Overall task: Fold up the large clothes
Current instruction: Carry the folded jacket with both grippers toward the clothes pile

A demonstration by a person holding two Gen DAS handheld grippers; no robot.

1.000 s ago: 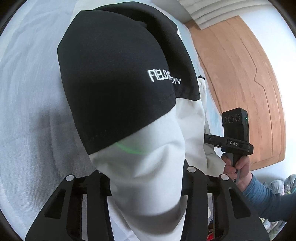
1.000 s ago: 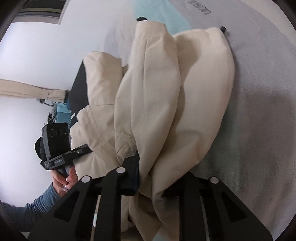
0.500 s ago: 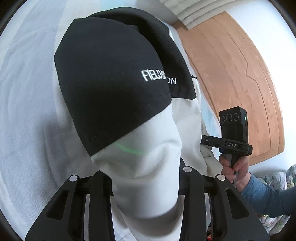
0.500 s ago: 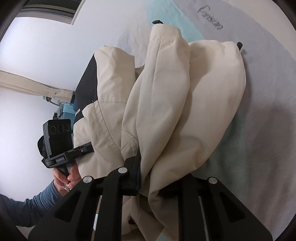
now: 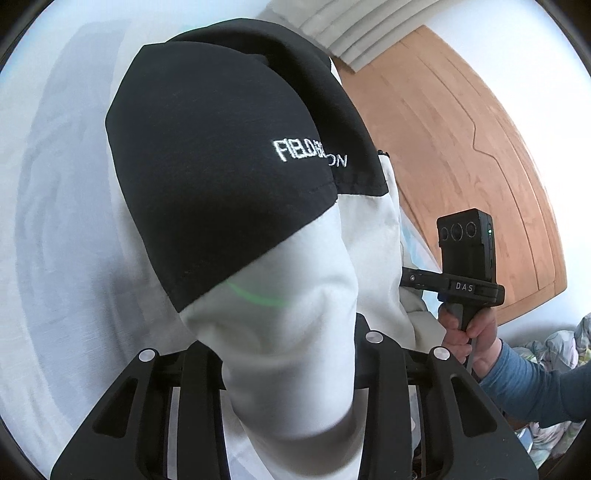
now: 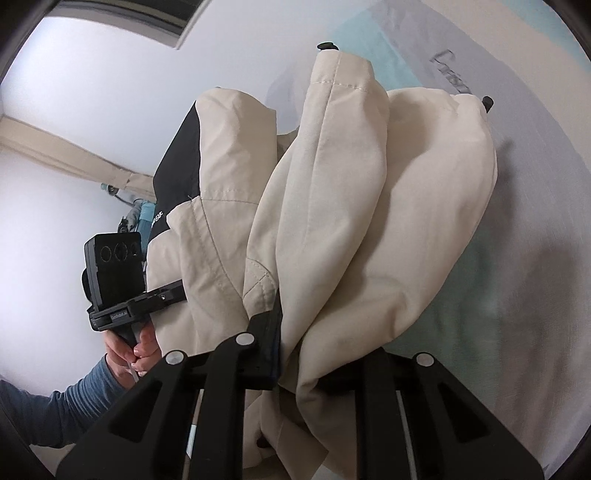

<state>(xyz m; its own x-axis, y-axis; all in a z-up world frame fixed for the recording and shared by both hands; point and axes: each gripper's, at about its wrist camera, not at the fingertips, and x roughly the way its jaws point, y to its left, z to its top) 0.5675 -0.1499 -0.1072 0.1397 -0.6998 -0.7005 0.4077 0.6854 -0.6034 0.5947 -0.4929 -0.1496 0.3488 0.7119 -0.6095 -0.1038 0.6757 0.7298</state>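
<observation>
A cream jacket with black panels hangs bunched between both grippers above the bed. In the left wrist view its black shoulder panel (image 5: 229,155) with white lettering (image 5: 299,149) fills the centre, and the cream cloth (image 5: 288,295) below it runs between the jaws of my left gripper (image 5: 288,343), shut on it. In the right wrist view the cream folds (image 6: 369,206) droop away from my right gripper (image 6: 317,343), shut on a gathered edge. Each view shows the other gripper's camera housing (image 5: 465,254) (image 6: 114,273) with a hand (image 5: 469,332) beneath it.
Pale grey bed sheet (image 5: 55,221) lies under the jacket, with teal stripes and script on the cover (image 6: 517,332). A wooden headboard (image 5: 461,129) and curtain (image 5: 351,29) stand behind. Crumpled bedding (image 5: 561,343) sits at the right. A white wall (image 6: 74,110) is on the left.
Both grippers have risen with the jacket still held. The jacket hangs higher off the bed, and more of the sheet, the headboard and the wall shows around it.
</observation>
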